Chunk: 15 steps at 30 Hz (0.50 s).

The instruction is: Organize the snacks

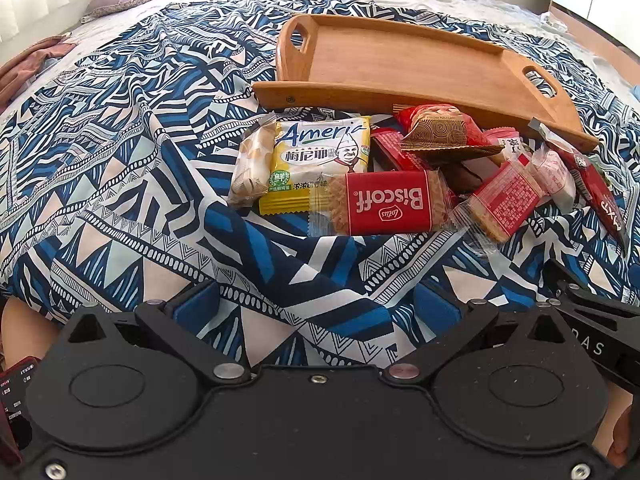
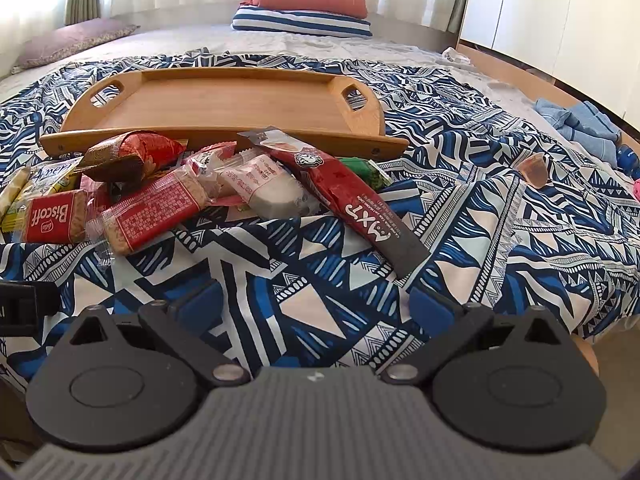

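Note:
A pile of wrapped snacks lies on a blue patterned cloth in front of a wooden tray (image 1: 400, 60) with nothing in it; the tray also shows in the right wrist view (image 2: 224, 100). The pile holds a red Biscoff pack (image 1: 386, 202) (image 2: 52, 216), a yellow wafer pack (image 1: 320, 160), a red and gold packet (image 1: 440, 126) (image 2: 136, 152), a red cracker pack (image 2: 152, 216) and a long red stick sachet (image 2: 360, 208) (image 1: 596, 192). My left gripper (image 1: 316, 308) is open and empty, short of the Biscoff pack. My right gripper (image 2: 316, 304) is open and empty, just below the sachet's end.
The cloth (image 2: 480, 240) covers a bed. Pillows (image 2: 304, 8) lie at the far end. A blue towel (image 2: 576, 124) and a small jelly cup (image 2: 534, 170) lie to the right. The bed's near edge is just below both grippers.

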Each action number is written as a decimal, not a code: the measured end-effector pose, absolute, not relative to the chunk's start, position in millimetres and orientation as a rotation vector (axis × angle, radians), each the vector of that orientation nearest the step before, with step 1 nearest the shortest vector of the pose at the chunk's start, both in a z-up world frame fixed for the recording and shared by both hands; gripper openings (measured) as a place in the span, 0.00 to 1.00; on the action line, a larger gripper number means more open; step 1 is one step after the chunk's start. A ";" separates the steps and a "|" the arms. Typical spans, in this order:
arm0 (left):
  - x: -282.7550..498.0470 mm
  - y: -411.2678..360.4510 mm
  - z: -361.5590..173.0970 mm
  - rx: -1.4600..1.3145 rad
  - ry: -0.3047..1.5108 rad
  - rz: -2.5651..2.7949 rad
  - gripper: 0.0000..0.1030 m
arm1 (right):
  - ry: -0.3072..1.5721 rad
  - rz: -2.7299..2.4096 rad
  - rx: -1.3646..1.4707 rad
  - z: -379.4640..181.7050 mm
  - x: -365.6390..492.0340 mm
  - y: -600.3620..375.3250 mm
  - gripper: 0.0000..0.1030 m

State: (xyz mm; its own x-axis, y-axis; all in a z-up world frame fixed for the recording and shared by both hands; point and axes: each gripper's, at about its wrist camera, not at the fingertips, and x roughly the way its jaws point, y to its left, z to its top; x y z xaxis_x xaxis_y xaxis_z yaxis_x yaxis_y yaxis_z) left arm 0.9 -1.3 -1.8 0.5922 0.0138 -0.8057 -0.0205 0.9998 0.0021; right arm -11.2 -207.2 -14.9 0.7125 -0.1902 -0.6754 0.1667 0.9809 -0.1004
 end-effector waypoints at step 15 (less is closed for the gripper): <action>1.0 -1.5 -1.5 -0.007 0.937 0.020 1.00 | 0.752 -0.199 -0.039 -15.3 -10.8 -205.8 1.00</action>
